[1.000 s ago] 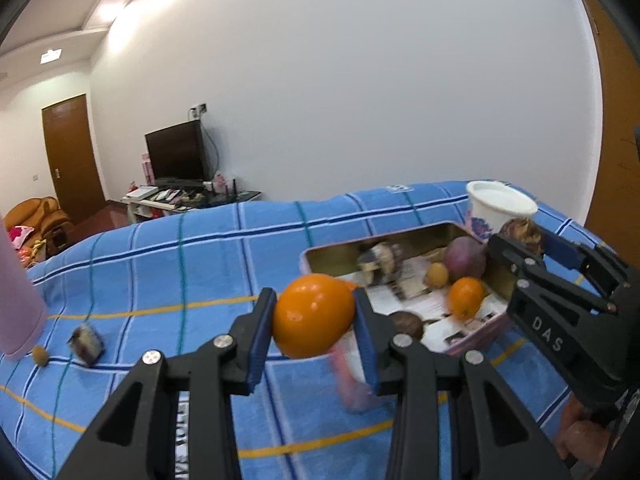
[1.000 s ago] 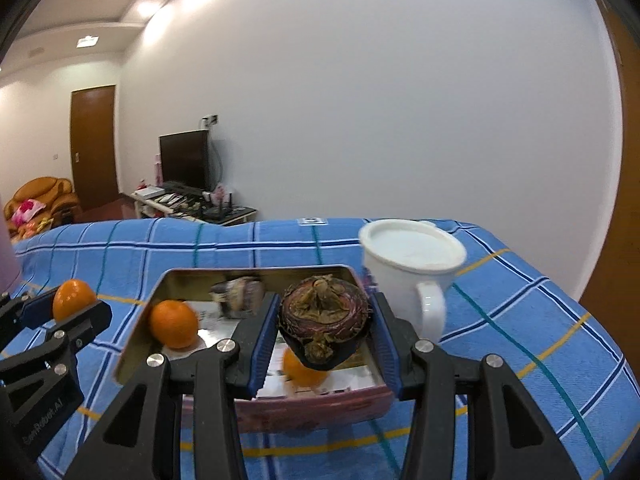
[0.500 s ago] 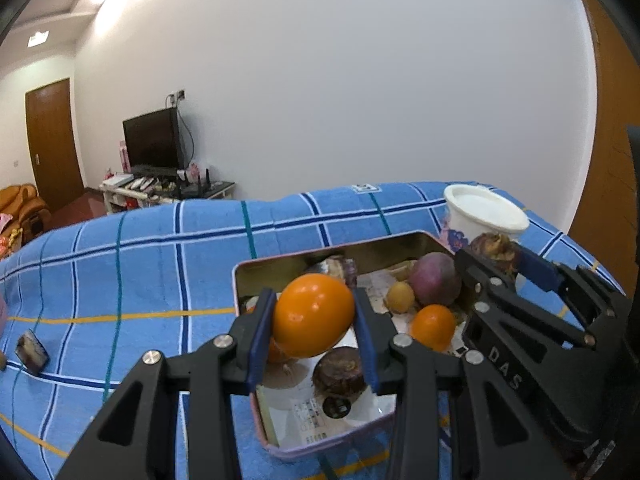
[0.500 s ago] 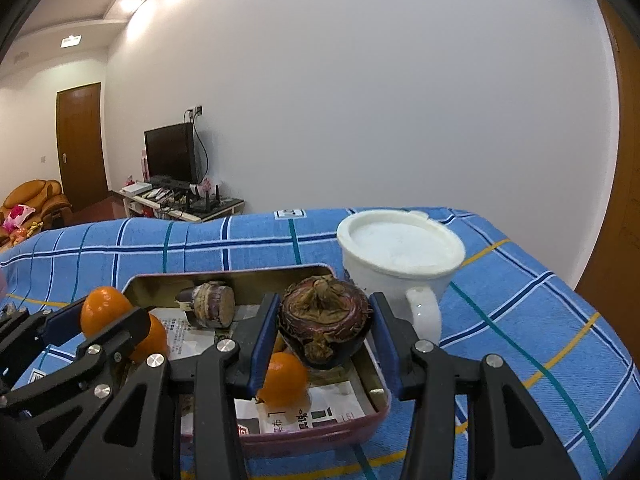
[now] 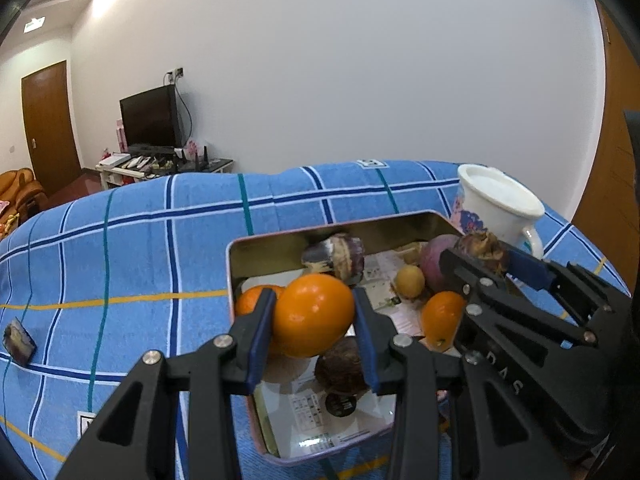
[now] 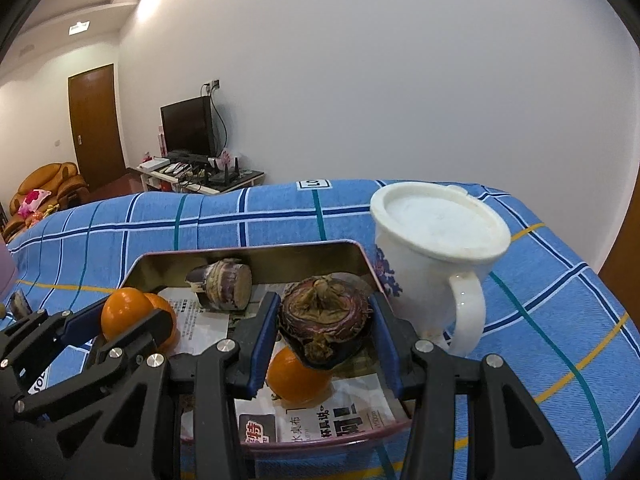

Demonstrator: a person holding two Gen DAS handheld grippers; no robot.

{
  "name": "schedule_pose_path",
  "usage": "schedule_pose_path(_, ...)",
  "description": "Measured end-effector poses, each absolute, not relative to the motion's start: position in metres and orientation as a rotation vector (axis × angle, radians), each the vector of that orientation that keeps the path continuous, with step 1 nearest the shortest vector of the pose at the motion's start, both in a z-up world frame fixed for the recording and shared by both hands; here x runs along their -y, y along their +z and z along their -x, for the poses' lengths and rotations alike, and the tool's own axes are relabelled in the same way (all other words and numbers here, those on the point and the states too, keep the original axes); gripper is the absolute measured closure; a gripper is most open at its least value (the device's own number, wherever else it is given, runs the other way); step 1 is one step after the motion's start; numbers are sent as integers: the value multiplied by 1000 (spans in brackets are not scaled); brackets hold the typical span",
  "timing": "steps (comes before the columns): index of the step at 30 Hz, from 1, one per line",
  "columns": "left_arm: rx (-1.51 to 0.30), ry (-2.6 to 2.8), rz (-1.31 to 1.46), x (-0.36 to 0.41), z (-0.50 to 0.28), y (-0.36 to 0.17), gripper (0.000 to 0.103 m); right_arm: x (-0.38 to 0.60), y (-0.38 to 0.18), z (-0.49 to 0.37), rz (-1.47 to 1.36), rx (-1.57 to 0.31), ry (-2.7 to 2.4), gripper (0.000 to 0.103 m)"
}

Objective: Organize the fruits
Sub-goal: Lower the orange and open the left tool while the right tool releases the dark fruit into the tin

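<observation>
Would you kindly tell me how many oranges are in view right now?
3: one orange clamped in the left gripper above the tin, one behind it at the tin's left side, one at its right side. Others may be hidden.

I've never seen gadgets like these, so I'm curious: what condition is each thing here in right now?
Left gripper: jaws shut on orange, above tin.
Right gripper: jaws shut on mangosteen, above tin.
Tin: open, paper-lined, holding fruit.
Mug: upright, lid on.
Television: screen dark.
Door: closed.
</observation>
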State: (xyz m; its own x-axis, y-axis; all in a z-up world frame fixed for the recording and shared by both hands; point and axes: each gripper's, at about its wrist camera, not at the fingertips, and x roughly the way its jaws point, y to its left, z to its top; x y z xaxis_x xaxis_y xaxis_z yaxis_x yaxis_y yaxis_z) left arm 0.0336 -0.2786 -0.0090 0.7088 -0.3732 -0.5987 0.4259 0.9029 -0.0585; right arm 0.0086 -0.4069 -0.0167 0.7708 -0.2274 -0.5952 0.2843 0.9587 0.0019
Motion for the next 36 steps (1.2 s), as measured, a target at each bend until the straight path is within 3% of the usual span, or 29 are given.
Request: schedule_pose_path(36, -669, -407, -131, 277, -39, -12, 64, 405, -33, -29, -110, -725, -155, 55)
